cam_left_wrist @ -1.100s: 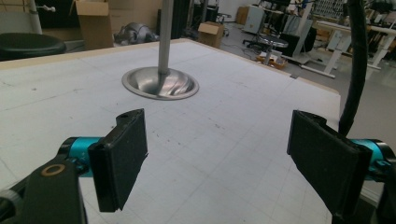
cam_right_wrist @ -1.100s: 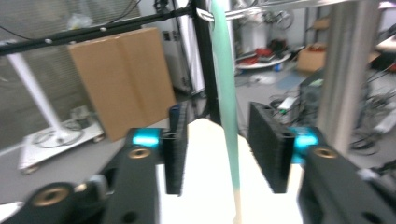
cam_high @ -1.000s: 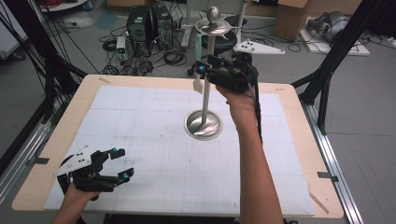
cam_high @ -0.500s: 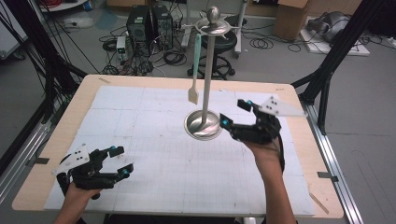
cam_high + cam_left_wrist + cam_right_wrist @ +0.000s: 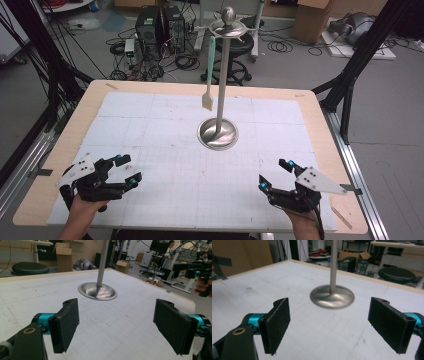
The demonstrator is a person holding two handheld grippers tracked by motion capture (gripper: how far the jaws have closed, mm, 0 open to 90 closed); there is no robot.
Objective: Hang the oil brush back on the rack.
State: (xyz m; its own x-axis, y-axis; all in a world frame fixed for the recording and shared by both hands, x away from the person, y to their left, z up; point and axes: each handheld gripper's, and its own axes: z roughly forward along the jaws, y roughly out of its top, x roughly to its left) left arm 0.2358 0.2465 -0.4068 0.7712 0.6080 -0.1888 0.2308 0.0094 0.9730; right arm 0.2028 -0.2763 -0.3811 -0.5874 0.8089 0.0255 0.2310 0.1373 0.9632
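- A tall metal stand (image 5: 220, 90) rises from its round base (image 5: 218, 133) in the middle of the white mat (image 5: 165, 165), its pole straight up.
- A pale spatula (image 5: 209, 75) hangs from the top ring, on the left side of the pole, blade down and clear of the mat. Its long axis is vertical.
- The left gripper (image 5: 125, 172) rests at the near left corner, jaws wide apart and empty.
- The right gripper (image 5: 275, 175) sits at the near right, jaws likewise spread with nothing between them.
- Both point toward the stand, well apart from it. The spatula hangs slightly toward the left hand's side, so I'd judge that hand marginally better placed, though neither is close.
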